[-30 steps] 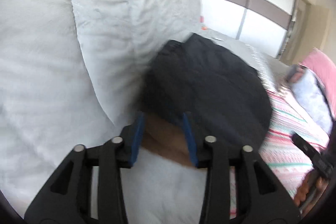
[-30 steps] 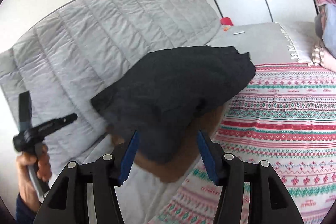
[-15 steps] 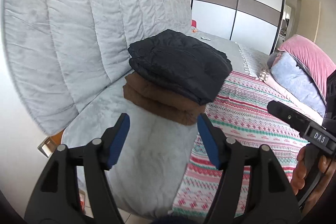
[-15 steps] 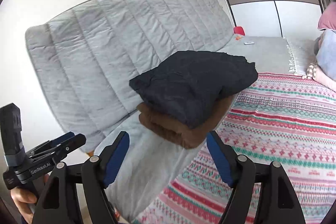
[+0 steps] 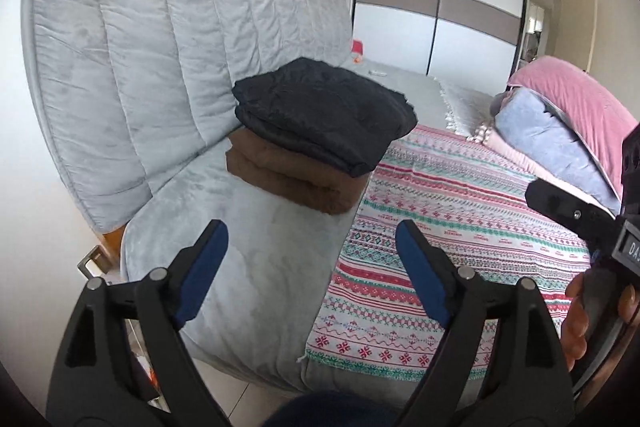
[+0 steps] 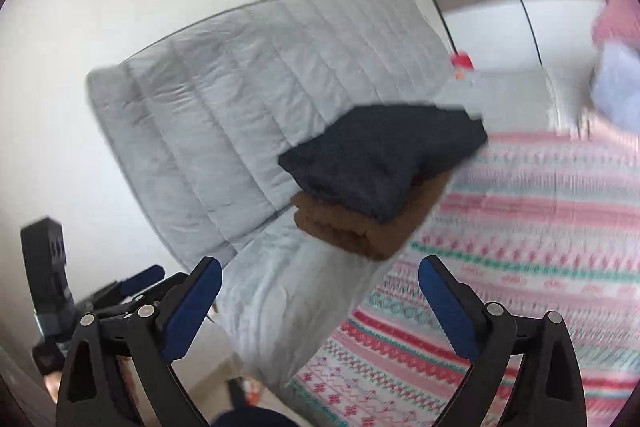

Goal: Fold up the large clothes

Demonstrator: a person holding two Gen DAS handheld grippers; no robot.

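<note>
A folded black quilted garment (image 5: 326, 117) is shown stacked squarely on a folded brown fleece garment (image 5: 294, 177), the pile being set at the far left of the bed, on a pale grey plush blanket (image 5: 256, 247) and close against the grey padded headboard (image 5: 160, 27); this placement is judged to keep finished items off the red-and-green patterned bedspread (image 5: 460, 227), which is left as working surface. The left hand-held gripper (image 5: 310, 269) is held well short of the pile, its blue pads (image 5: 204, 269) spread wide and nothing between them. The right hand-held gripper (image 6: 318, 309) is likewise held apart and unloaded, though its view is blurred. The fold is judged complete.
</note>
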